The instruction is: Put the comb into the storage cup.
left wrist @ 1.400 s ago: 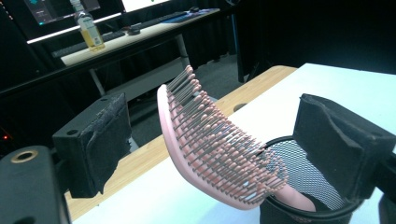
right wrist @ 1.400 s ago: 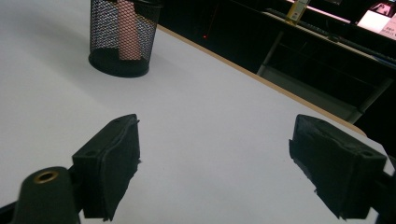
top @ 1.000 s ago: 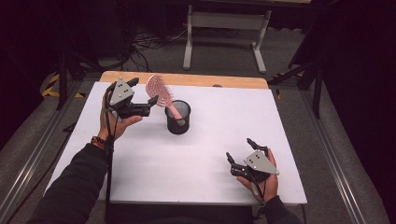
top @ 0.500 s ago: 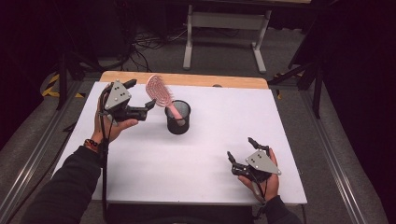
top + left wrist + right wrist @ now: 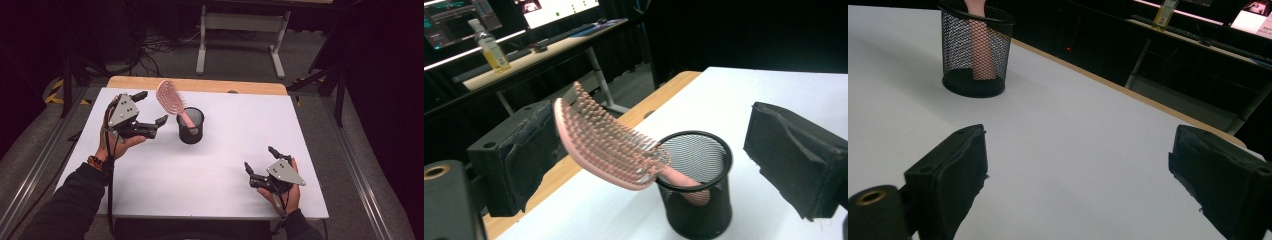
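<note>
Since the earlier frames our left hand-held gripper (image 5: 150, 107) has drawn back toward the left edge of the table (image 5: 230, 165), away from the cup, and its jaws have just been opening with nothing between them. Our right hand-held gripper (image 5: 260, 164) rests near the front right of the table; its jaws have also just been opening, over bare tabletop.

Going from largest to smallest: the white table carries one standing item, the black mesh cup (image 5: 190, 126), upright near the middle. In it sits the pink hairbrush (image 5: 170, 100), handle down inside the cup, its bristled head leaning out over the rim toward the left gripper. In the left gripper view the brush (image 5: 604, 140) shows between the spread jaws, farther off and apart from both pads.

We judge the placing done: the brush is in the cup, released. What is left seems only to withdraw both hands.
</note>
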Available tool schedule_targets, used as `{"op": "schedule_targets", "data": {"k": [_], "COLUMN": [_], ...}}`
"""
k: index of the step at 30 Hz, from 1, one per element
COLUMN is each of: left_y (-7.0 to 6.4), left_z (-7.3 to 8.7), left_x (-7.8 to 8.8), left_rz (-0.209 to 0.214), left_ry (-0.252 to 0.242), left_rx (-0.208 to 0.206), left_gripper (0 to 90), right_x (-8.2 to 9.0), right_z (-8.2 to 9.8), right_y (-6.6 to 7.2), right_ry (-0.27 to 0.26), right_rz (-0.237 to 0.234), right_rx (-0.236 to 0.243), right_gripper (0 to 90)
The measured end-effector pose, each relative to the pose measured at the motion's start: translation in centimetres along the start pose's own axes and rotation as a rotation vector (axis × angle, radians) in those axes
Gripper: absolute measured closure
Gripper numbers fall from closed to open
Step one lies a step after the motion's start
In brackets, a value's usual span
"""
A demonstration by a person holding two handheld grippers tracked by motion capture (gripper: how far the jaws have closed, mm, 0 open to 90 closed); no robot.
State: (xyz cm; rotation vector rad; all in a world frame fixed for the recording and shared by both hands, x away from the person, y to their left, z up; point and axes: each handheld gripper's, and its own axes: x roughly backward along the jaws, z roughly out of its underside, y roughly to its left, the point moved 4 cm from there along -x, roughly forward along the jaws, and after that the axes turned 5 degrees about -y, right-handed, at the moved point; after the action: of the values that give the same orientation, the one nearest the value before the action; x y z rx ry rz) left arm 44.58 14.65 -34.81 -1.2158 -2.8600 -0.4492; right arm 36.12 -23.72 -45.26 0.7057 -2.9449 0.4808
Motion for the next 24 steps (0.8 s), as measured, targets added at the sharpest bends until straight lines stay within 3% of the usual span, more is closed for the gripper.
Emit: {"op": "schedule_targets", "data": {"k": [10,19,24], "left_y": [-1.9,-2.7,-3.2], "left_z": [0.3,1.3,1.6], "left_x": [0.7,1.2,2.0], "left_rz": [0.068,0.093,0.111], "left_ry": [-0.015,-0.007,-0.026], "left_rx": [-0.039,-0.034,-0.025], "left_gripper": [6.7,6.3,6.7], "right_x": [0.0,0.0,0.1], "right_z": [-0.1,-0.1,-0.3], "right_y": [-0.2,0.0,0.2], "right_ry": [-0.007,-0.012,-0.016], "right_rz": [0.012,0.019,0.011], "right_rx": [-0.007,0.005,0.011], "right_gripper": [5.5,5.5,5.5]}}
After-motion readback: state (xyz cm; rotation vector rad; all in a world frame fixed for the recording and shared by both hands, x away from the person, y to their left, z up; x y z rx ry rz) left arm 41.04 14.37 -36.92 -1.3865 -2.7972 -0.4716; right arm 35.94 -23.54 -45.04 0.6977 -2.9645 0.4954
